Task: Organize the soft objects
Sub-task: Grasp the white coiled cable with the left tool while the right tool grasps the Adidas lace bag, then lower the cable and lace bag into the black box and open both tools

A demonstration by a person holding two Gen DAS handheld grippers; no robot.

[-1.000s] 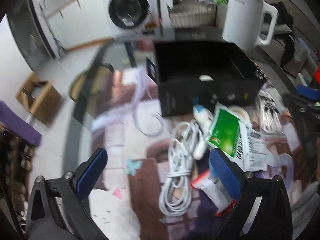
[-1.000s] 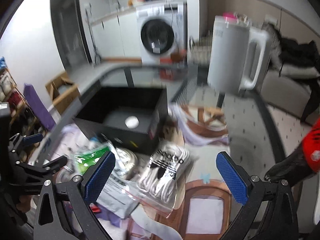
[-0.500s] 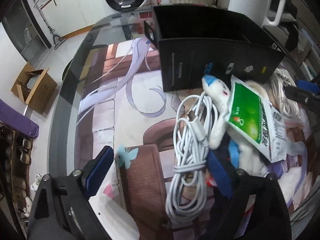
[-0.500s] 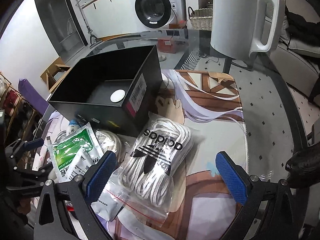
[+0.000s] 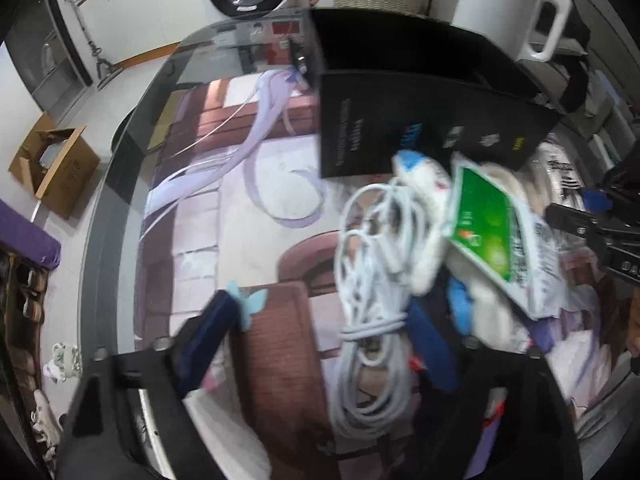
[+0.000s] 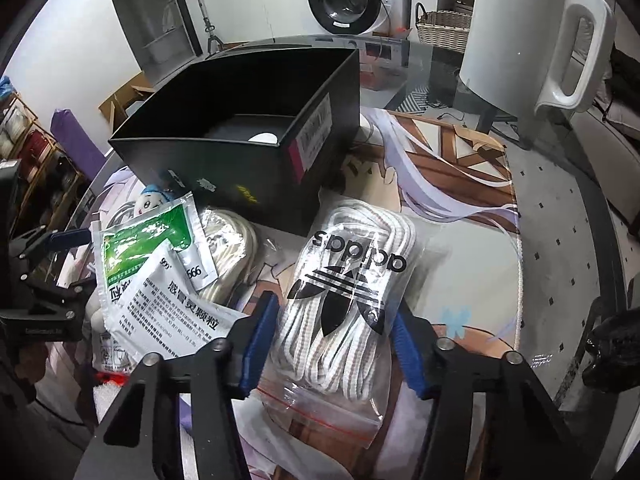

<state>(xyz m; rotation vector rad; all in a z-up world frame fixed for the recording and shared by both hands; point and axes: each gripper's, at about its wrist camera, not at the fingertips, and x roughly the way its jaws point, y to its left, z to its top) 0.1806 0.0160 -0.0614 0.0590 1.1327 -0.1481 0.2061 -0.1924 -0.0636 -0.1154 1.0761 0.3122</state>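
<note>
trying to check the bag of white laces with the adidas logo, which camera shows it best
The right wrist view. The bag of laces lies centred and sharp between the fingers of the right claw, logo and red zip strip plain. The left wrist view shows only a blurred sliver of it at the far right, beyond the green sachet.

My glass worktop [image 6: 568, 216], covered by a printed mat [image 6: 452, 184]. On the mat: black box [image 6: 256, 160] toward the far edge, bagged laces [image 6: 348, 284], white cable [image 5: 372, 280], sachets [image 6: 160, 280]. Kettle [image 6: 520, 32] at far right corner.
</note>
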